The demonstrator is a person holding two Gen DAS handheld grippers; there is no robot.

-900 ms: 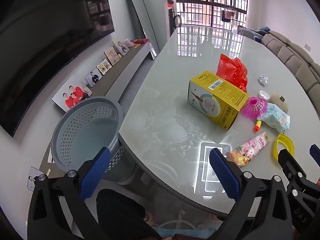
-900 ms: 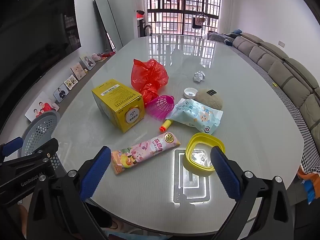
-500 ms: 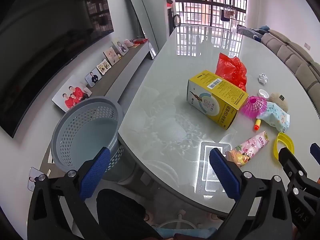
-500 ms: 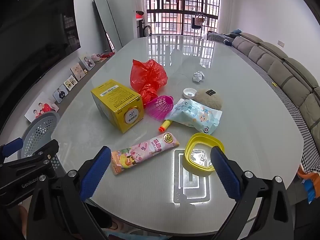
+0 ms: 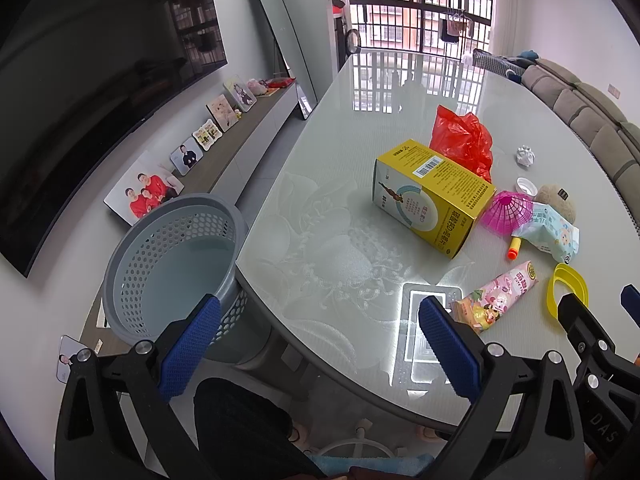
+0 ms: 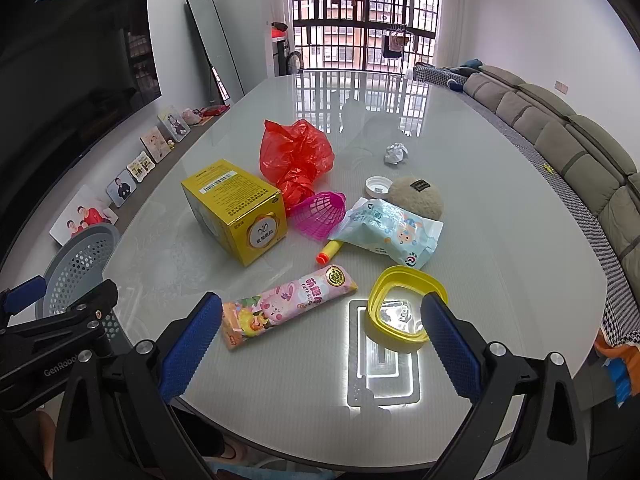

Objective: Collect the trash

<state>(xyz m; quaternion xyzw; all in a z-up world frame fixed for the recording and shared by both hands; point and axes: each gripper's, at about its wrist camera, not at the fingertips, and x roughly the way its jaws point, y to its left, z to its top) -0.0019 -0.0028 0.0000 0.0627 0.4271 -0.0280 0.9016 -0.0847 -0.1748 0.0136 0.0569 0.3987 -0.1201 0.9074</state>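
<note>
Both held over the near edge of the glossy oval table (image 6: pixel 500 208), wide open, gripping nothing: left gripper (image 5: pixel 316 344), right gripper (image 6: pixel 320 340). Pink flat snack wrapper (image 6: pixel 288 304) just beyond the right fingertips (image 6: pixel 192 344), apparently untouched. Grey perforated plastic basket (image 5: pixel 132 256) far left, off the table.

We see our right claw (image 6: pixel 320 340) spread wide above the near edge of the glossy counter (image 6: pixel 500 208), nothing between its blue pads (image 6: pixel 192 344). Just ahead lie a pink snack packet (image 6: pixel 288 304) and a yellow ring (image 6: pixel 404 304), close beside each other. Farther in, a yellow box (image 6: pixel 236 208) stands next to a red plastic bag (image 6: pixel 296 160) and a pink mesh cup (image 6: pixel 320 214). A pale blue wipes pack (image 6: pixel 388 232) partly covers a small yellow-and-orange dart (image 6: pixel 330 251). A crumpled paper ball (image 6: pixel 396 153) sits apart. At far left our left claw (image 6: pixel 48 320) overlaps a grey perforated basket (image 6: pixel 80 264).
</note>
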